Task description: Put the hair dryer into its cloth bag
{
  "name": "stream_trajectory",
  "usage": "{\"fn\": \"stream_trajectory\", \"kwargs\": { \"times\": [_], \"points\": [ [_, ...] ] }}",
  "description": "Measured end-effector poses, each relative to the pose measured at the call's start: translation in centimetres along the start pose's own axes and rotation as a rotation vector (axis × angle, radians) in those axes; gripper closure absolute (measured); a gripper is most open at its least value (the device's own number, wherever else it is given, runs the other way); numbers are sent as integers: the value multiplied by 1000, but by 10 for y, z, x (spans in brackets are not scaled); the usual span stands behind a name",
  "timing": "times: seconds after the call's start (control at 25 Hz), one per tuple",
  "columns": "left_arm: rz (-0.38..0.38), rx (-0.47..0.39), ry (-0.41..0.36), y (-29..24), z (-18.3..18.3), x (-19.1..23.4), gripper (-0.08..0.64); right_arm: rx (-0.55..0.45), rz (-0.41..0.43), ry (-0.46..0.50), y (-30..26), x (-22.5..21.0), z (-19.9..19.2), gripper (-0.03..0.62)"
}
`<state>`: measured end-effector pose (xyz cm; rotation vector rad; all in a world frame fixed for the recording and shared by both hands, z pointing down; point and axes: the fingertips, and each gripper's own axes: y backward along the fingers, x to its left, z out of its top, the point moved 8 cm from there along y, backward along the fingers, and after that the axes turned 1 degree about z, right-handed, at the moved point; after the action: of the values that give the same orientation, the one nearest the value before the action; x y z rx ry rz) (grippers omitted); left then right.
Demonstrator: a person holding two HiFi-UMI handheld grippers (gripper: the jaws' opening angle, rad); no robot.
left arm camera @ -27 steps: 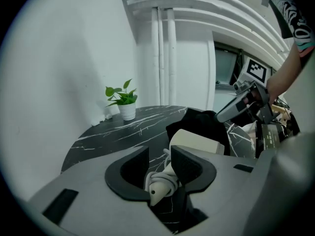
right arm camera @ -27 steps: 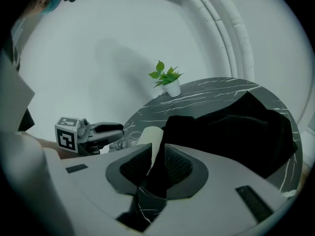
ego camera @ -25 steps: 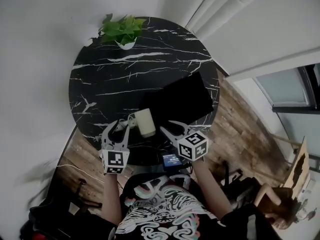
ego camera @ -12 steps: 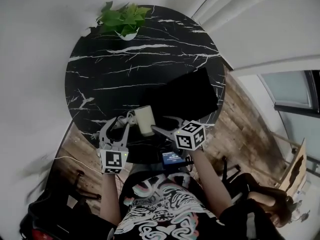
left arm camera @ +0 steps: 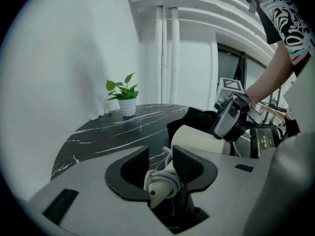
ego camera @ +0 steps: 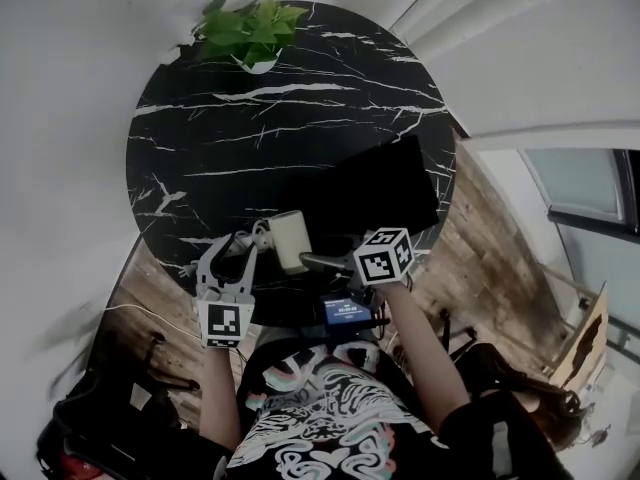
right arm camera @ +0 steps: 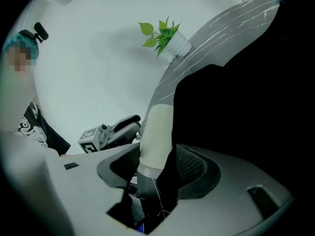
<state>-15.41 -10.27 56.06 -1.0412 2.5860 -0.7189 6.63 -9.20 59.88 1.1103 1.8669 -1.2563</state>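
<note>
A cream hair dryer (ego camera: pixel 288 240) lies at the near edge of the round black marble table (ego camera: pixel 250 138). My left gripper (ego camera: pixel 242 243) is shut on its cord-wrapped handle (left arm camera: pixel 160 178), seen between the pads of the left gripper (left arm camera: pixel 160 163) in its own view. The black cloth bag (ego camera: pixel 370 193) lies flat just right of the dryer. My right gripper (ego camera: pixel 312 260) points left at the barrel's near end. In the right gripper view its jaws (right arm camera: pixel 156 163) stand wide, with the barrel (right arm camera: pixel 156 132) and a fold of the bag (right arm camera: pixel 170 176) between them; no grip shows.
A potted green plant (ego camera: pixel 250 33) stands at the table's far edge. A small device with a lit blue screen (ego camera: pixel 347 313) sits at the person's waist below the table rim. Wooden floor lies around the table, and a white wall behind it.
The right gripper has rolled onto its side and shifted left toward the dryer's barrel, and its jaws stand wider. The left gripper keeps its hold in the same place.
</note>
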Motion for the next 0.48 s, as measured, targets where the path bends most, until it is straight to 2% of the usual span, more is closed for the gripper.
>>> {"fn": "stream_trajectory", "kwargs": {
  "times": [0.24,0.36,0.48],
  "points": [
    [-2,-8,18,-2,-1,2,405,25,-3,-2,1,0,3,397],
    [-6,-10,15,-3,-1,2,405,36,-32,41,3,5,5,397],
    [-7,-7,9,-3,-1,1,405,46,-71,105,6,12,6,433]
  ]
}}
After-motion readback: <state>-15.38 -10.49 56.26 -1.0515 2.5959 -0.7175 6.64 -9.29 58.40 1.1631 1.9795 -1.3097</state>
